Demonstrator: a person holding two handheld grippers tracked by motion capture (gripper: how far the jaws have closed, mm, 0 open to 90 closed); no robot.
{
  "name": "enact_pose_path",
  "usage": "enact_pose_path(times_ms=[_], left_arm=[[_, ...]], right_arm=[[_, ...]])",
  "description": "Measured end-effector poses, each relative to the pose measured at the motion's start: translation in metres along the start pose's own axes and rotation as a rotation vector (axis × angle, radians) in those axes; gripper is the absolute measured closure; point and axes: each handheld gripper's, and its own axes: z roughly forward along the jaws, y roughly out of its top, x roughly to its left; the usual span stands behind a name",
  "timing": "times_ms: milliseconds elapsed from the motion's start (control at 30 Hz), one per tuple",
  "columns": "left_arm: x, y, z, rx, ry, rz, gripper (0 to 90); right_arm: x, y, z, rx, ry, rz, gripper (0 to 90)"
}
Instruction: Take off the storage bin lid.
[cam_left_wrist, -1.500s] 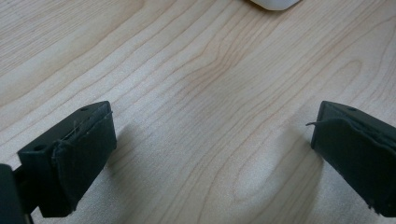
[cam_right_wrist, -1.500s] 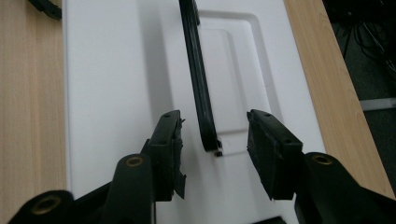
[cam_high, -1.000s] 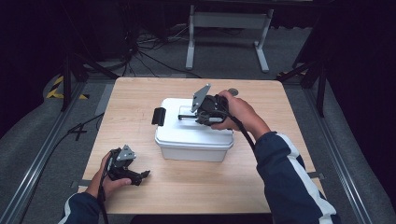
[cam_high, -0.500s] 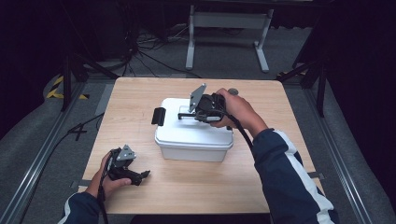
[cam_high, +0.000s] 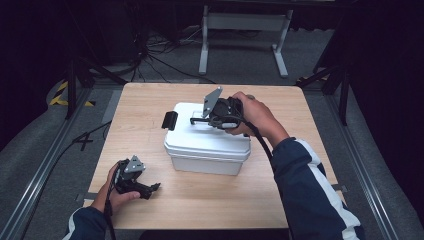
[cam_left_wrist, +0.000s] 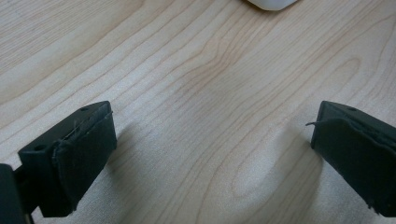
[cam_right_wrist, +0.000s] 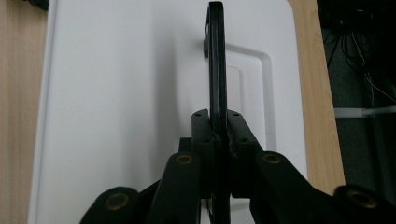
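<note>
Right gripper (cam_right_wrist: 217, 140) clamps the box's black handle (cam_right_wrist: 215, 60); left gripper (cam_left_wrist: 210, 154) rests open.

A lidded box (cam_high: 207, 147) sits at the centre of the counter (cam_high: 300, 150). Its carry handle (cam_high: 200, 120) stands on the lid, with a latch (cam_high: 170, 120) at the box's 9 o'clock end. The right hand-held gripper (cam_high: 196, 120) is over the lid. The left hand-held gripper (cam_high: 152, 189) rests on the counter at 7 o'clock, well apart.

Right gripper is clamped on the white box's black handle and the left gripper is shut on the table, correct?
Not quite. The right gripper does clamp the handle of the white box, but the left gripper is open, fingers wide apart over the table, as the left gripper view shows.
</note>
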Motion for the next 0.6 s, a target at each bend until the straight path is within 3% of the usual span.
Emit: enact_pose_path(times_ms=[600], left_arm=[[0.0, 0.0, 0.0, 0.001, 0.0, -0.003, 0.6]], right_arm=[[-0.004, -0.021, -0.021, -0.014, -0.036, 0.008, 84.8]])
